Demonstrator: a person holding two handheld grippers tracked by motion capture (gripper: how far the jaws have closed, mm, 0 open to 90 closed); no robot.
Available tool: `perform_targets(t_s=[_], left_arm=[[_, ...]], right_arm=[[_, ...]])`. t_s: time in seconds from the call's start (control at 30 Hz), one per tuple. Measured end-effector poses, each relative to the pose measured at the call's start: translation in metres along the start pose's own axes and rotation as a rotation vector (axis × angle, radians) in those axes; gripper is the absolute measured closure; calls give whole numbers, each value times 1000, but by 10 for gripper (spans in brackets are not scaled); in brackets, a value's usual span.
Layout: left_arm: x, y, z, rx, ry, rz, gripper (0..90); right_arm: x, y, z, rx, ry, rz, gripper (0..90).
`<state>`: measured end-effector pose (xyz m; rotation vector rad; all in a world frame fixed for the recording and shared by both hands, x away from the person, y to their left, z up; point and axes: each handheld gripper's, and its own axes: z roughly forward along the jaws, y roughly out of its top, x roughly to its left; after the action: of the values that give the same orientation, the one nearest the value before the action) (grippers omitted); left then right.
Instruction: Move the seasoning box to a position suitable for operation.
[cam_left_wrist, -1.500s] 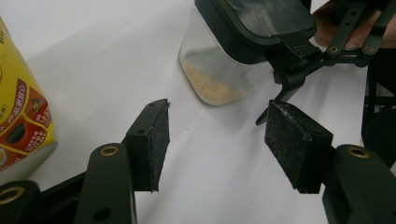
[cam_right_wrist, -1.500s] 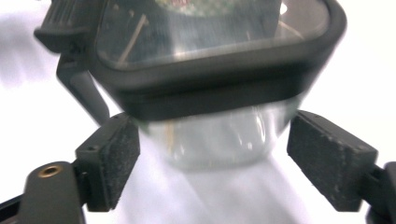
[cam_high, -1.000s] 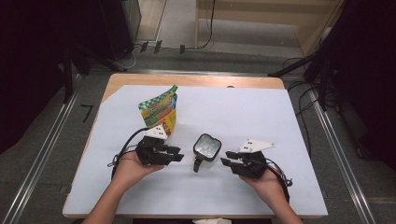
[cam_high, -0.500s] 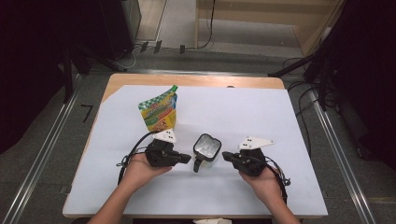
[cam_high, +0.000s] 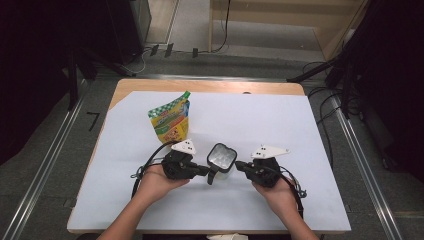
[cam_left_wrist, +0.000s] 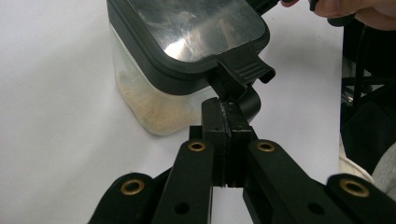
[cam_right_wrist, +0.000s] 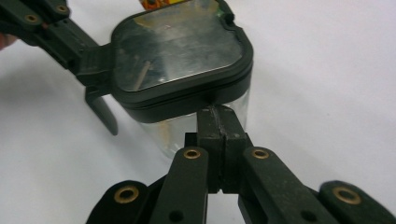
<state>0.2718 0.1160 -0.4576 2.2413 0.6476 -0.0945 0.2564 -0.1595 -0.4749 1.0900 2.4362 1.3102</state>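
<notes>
Bright white table, black surround, close-ups a touch soft.

From above, the white sheet (cam_high: 280, 125) is evenly lit from overhead while the floor and room beyond it sink into near black; shadows under the hands are faint and short. In the left gripper view, glare flares on the shiny lid (cam_left_wrist: 187, 28) just ahead of the closed left gripper (cam_left_wrist: 226, 140), and the sheet washes out pale; the black links at the bottom edge go soft. In the right gripper view, the lid (cam_right_wrist: 180, 44) beyond the closed right gripper (cam_right_wrist: 219, 140) reflects dull, streaky light, with a soft shadow under the container and mild blur overall.
</notes>
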Motion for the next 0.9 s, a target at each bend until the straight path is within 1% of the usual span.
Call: perform_targets(t_s=[0.03, 0.1, 0.13, 0.17, 0.2, 0.27, 0.33, 0.4, 0.57, 0.67, 0.7, 0.73, 0.8, 0.9], left_arm=[[0, 0, 1, 0, 2, -1, 900], [-1, 1, 2, 2, 5, -3, 900], [-1, 1, 2, 3, 5, -2, 900], [-1, 1, 3, 1, 6, -2, 900], [-2, 1, 4, 0, 3, -6, 900], [-2, 2, 6, -18, -10, -25, 900], [-4, 3, 8, -20, 1, -22, 900], [-6, 4, 10, -21, -2, -13, 900], [-10, 5, 14, -22, -3, -7, 900], [-14, 7, 19, -26, -15, -3, 900], [-15, 8, 20, -23, -20, 3, 900], [-17, 8, 22, -30, -32, -2, 900], [-19, 9, 26, -29, -40, -1, 900], [-19, 10, 27, -23, -50, 5, 900]], right_arm=[[0, 0, 0, 0, 0, 0, 900], [-1, 0, 1, 4, -1, 17, 900], [-2, 0, 1, 4, -1, 16, 900], [-2, 0, 3, 8, -10, 16, 900], [-2, 0, 3, 8, -10, 16, 900], [-1, 0, 4, 5, -21, 9, 900], [-3, 1, 6, 1, -34, 11, 900], [-4, 2, 7, -4, -37, 21, 900], [-10, 3, 9, -7, -47, 27, 900], [-12, 4, 10, -12, -46, 31, 900], [-13, 4, 11, -12, -47, 39, 900], [-15, 4, 11, -14, -48, 43, 900], [-17, 4, 12, -15, -48, 51, 900], [-19, 5, 12, -10, -41, 49, 900]])
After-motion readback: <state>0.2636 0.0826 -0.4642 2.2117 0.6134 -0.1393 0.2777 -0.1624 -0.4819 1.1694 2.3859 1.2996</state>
